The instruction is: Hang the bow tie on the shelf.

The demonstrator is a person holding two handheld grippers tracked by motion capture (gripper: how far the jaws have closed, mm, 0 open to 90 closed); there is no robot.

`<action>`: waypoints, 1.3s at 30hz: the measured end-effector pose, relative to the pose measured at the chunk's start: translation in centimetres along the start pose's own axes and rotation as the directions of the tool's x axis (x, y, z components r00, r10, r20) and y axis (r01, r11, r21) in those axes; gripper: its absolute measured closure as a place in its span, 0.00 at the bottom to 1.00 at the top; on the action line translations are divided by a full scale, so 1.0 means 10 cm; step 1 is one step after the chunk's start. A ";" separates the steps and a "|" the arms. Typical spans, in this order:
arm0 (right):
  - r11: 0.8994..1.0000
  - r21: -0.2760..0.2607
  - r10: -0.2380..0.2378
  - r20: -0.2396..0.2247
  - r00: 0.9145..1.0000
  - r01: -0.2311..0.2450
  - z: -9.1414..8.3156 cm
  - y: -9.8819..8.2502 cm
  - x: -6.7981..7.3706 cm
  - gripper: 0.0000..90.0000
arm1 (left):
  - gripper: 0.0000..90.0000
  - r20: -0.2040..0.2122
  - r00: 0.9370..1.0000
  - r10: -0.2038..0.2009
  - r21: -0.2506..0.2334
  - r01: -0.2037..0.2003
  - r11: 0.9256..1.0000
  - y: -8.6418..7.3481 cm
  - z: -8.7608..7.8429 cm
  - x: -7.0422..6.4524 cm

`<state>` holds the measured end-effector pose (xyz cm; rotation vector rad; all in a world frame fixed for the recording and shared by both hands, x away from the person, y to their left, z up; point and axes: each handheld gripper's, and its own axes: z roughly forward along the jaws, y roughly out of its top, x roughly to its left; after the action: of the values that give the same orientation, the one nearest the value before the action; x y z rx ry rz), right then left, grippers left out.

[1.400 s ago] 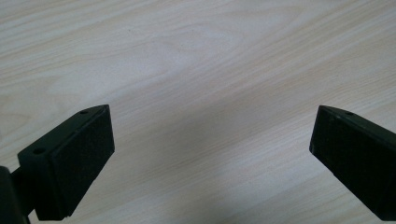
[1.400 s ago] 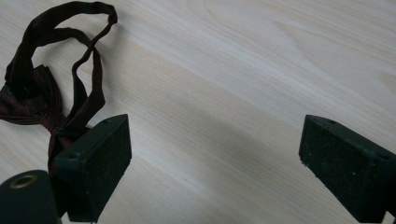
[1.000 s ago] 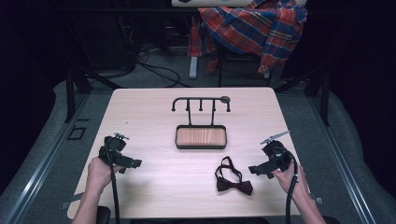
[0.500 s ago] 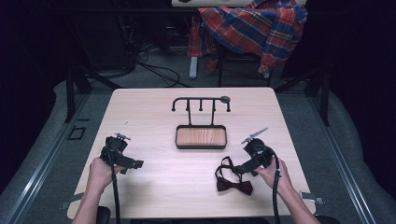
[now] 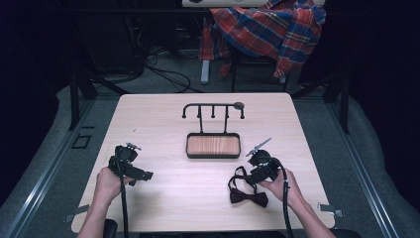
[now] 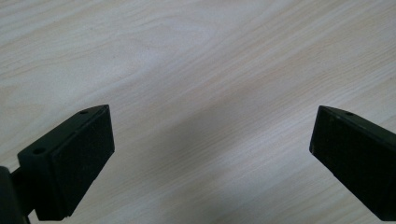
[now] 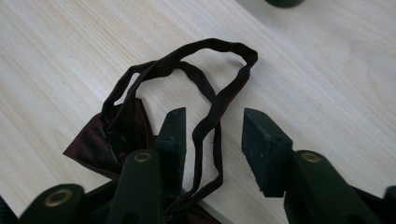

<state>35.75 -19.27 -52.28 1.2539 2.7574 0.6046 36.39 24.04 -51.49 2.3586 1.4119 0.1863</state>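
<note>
At the near right of the table [image 5: 163,119], we are lowering the right gripper [image 7: 212,135], jaws partly apart astride the bow tie [image 5: 248,197]'s strap [image 7: 205,126], seemingly to pinch it, while the left gripper [image 6: 210,154] is hovering wide open, empty, over bare wood.

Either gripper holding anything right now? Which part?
Nothing held. Right gripper is open, jaws either side of the bow tie's strap, not closed. Left gripper is open over bare table.

Wood table [image 5: 163,124] w/ rack tray [image 5: 213,145], bow tie [image 5: 247,197].
</note>
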 end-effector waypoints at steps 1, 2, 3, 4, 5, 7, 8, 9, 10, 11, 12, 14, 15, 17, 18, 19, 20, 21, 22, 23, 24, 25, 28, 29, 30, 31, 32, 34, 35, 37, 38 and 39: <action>1.000 0.000 0.000 0.000 1.000 0.000 0.00 0.00 0.00 0.68 | 0.00 0.000 1.000 0.000 0.000 0.000 1.000 0.00 0.00 0.00; 1.000 0.002 0.002 -0.002 1.000 -0.002 0.03 0.00 0.01 0.70 | 0.00 0.000 1.000 0.001 0.000 -0.001 1.000 0.00 0.00 0.00; 1.000 0.018 0.004 0.008 1.000 -0.004 0.07 0.00 0.03 0.73 | 0.00 0.001 1.000 0.002 0.000 -0.002 1.000 0.00 0.00 0.00; 0.999 0.038 -0.007 0.027 1.000 0.006 0.08 0.00 0.02 0.74 | 0.00 0.002 1.000 0.006 0.004 -0.006 1.000 0.00 -0.01 0.00; 0.999 0.038 -0.007 0.027 1.000 0.006 0.08 0.00 0.02 0.74 | 0.00 0.002 1.000 0.006 0.004 -0.006 1.000 0.00 -0.01 0.00; 0.999 0.033 0.007 0.028 1.000 -0.008 0.11 -0.01 0.02 0.76 | 0.00 0.004 1.000 0.009 0.004 -0.009 1.000 0.01 -0.01 -0.01; 0.999 0.035 0.009 0.026 1.000 -0.010 0.12 -0.01 0.02 0.80 | 0.00 0.002 1.000 0.010 0.006 -0.010 1.000 0.01 0.00 -0.02; 0.999 0.035 0.009 0.026 1.000 -0.010 0.12 -0.01 0.02 0.80 | 0.00 0.002 1.000 0.010 0.006 -0.010 1.000 0.01 0.00 -0.02; 0.999 0.048 -0.009 0.039 0.999 0.007 0.12 -0.01 0.02 0.83 | 0.00 0.003 1.000 0.013 0.008 -0.013 1.000 0.01 0.00 -0.02; 0.999 0.048 -0.009 0.039 0.999 0.007 0.12 -0.01 0.02 0.83 | 0.00 0.003 1.000 0.013 0.008 -0.013 1.000 0.01 0.00 -0.02; 0.999 0.048 -0.005 0.032 0.999 0.003 0.13 -0.01 0.03 0.83 | 0.00 0.005 1.000 0.015 0.009 -0.015 1.000 0.01 0.00 -0.02; 1.000 0.020 0.014 0.051 0.999 -0.015 0.20 -0.04 0.08 0.84 | 0.00 0.003 1.000 0.017 0.011 -0.017 1.000 0.01 0.00 -0.02; 1.000 0.026 0.010 0.057 0.998 -0.011 0.21 -0.04 0.09 0.84 | 0.00 0.002 1.000 0.019 0.013 -0.019 1.000 0.01 0.00 -0.02; 0.996 0.082 -0.044 0.071 0.997 0.038 0.18 -0.02 0.08 0.87 | 0.00 -0.001 1.000 0.022 0.013 -0.022 1.000 0.01 0.00 -0.03; 0.996 0.078 -0.051 0.081 0.995 0.045 0.18 -0.02 0.10 0.89 | 0.00 -0.007 1.000 0.026 0.019 -0.026 0.999 0.01 0.01 -0.03; 0.996 0.078 -0.051 0.081 0.995 0.045 0.18 -0.02 0.10 0.89 | 0.00 -0.007 1.000 0.026 0.019 -0.026 0.999 0.01 0.01 -0.03; 0.993 0.099 -0.070 0.089 0.994 0.061 0.19 -0.02 0.10 0.90 | 0.00 -0.009 1.000 0.027 0.020 -0.026 0.999 0.01 0.01 -0.03; 0.992 0.108 -0.077 0.091 0.993 0.067 0.19 -0.02 0.10 0.91 | 0.00 -0.010 1.000 0.027 0.019 -0.027 0.999 0.01 0.01 -0.03; 0.992 0.108 -0.077 0.091 0.993 0.067 0.19 -0.02 0.10 0.91 | 0.00 -0.010 1.000 0.028 0.020 -0.028 0.999 0.01 0.01 -0.03; 0.991 0.117 -0.081 0.091 0.993 0.070 0.20 -0.02 0.10 0.91 | 0.00 -0.012 0.999 0.031 0.021 -0.031 0.999 0.01 0.01 -0.03; 0.990 0.120 -0.085 0.097 0.992 0.073 0.21 -0.02 0.11 0.91 | 0.00 -0.012 1.000 0.029 0.022 -0.029 0.999 0.01 0.01 -0.03; 0.990 0.120 -0.085 0.097 0.992 0.073 0.21 -0.02 0.11 0.91 | 0.00 -0.012 1.000 0.029 0.022 -0.029 0.999 0.01 0.01 -0.03; 0.987 0.137 -0.100 0.117 0.988 0.083 0.21 -0.03 0.12 0.97 | 0.00 -0.017 1.000 0.026 0.013 -0.026 1.000 0.01 0.01 -0.04; 0.987 0.137 -0.100 0.117 0.988 0.083 0.21 -0.03 0.12 0.97 | 0.00 -0.017 1.000 0.026 0.013 -0.026 1.000 0.01 0.01 -0.04; 0.986 0.140 -0.103 0.118 0.988 0.086 0.22 -0.03 0.14 0.97 | 0.00 -0.018 0.999 0.029 0.018 -0.028 0.999 0.01 0.00 -0.03; 0.986 0.140 -0.103 0.118 0.988 0.086 0.22 -0.03 0.14 0.97 | 0.00 -0.018 0.999 0.029 0.018 -0.028 0.999 0.01 0.00 -0.03; 0.984 0.152 -0.118 0.130 0.984 0.098 0.23 -0.03 0.15 0.97 | 0.00 -0.019 0.999 0.027 0.021 -0.027 0.999 0.00 0.01 -0.03; 0.982 0.162 -0.124 0.136 0.983 0.101 0.23 -0.03 0.15 0.97 | 0.00 -0.018 0.999 0.030 0.021 -0.029 0.999 0.01 0.01 -0.04; 0.982 0.162 -0.124 0.136 0.983 0.101 0.23 -0.03 0.15 0.97 | 0.00 -0.018 0.999 0.030 0.021 -0.029 0.999 0.01 0.01 -0.04; 0.980 0.169 -0.128 0.145 0.981 0.103 0.24 -0.04 0.16 0.98 | 0.00 -0.015 0.999 0.033 0.027 -0.033 0.999 0.01 0.02 -0.05; 0.981 0.167 -0.127 0.143 0.981 0.103 0.24 -0.04 0.16 0.98 | 0.00 -0.015 0.999 0.037 0.029 -0.036 0.999 0.01 0.02 -0.06; 0.981 0.166 -0.128 0.148 0.981 0.103 0.24 -0.04 0.17 0.98 | 0.00 -0.015 0.999 0.042 0.029 -0.041 0.999 0.02 0.02 -0.06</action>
<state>34.81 -17.48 -54.49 1.1044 2.7644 0.2702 36.34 23.32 -51.56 2.4162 1.3824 0.1968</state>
